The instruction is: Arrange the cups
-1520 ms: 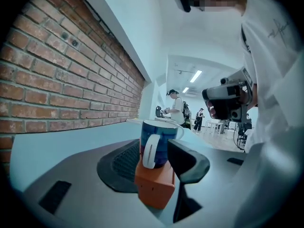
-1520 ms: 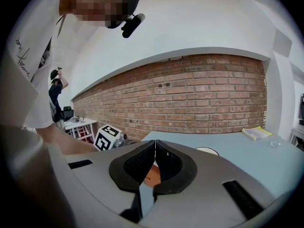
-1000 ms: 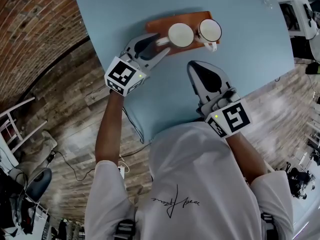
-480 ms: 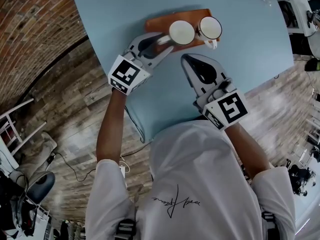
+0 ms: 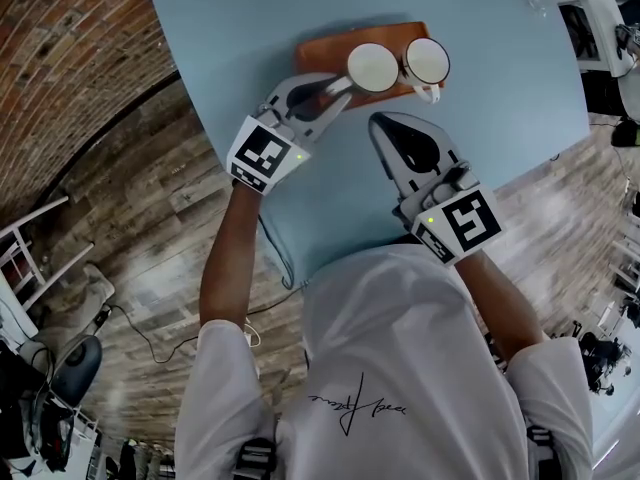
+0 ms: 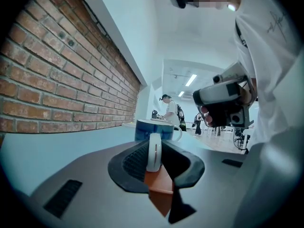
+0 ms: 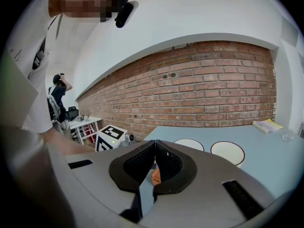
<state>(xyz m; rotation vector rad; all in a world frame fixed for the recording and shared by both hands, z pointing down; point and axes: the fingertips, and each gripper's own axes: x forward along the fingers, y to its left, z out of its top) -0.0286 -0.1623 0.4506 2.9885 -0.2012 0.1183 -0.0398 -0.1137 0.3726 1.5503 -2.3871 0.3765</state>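
Observation:
Two cups with white insides stand side by side on an orange-brown tray (image 5: 318,52) on the blue table (image 5: 240,28). My left gripper (image 5: 335,86) reaches level to the left cup (image 5: 372,67), and its jaws are closing on that cup's white handle (image 6: 154,151). Both pads sit against the handle, with the cup's blue wall (image 6: 151,129) just beyond. The right cup (image 5: 427,59) stands free, its handle pointing toward me. Just short of the tray, my right gripper (image 5: 378,120) hovers above the table, shut and empty. Both cup rims (image 7: 188,144) (image 7: 228,152) show in the right gripper view.
A brick wall (image 7: 204,94) runs along the table's far side in the right gripper view. A small yellow-and-white stack (image 7: 267,125) lies at the table's far end. People stand in the background of the room (image 6: 167,109). The wooden floor (image 5: 130,218) lies left of the table.
The left gripper's jaws have narrowed from wide open onto the left cup's handle. The right gripper has edged slightly closer to the tray and stays shut.

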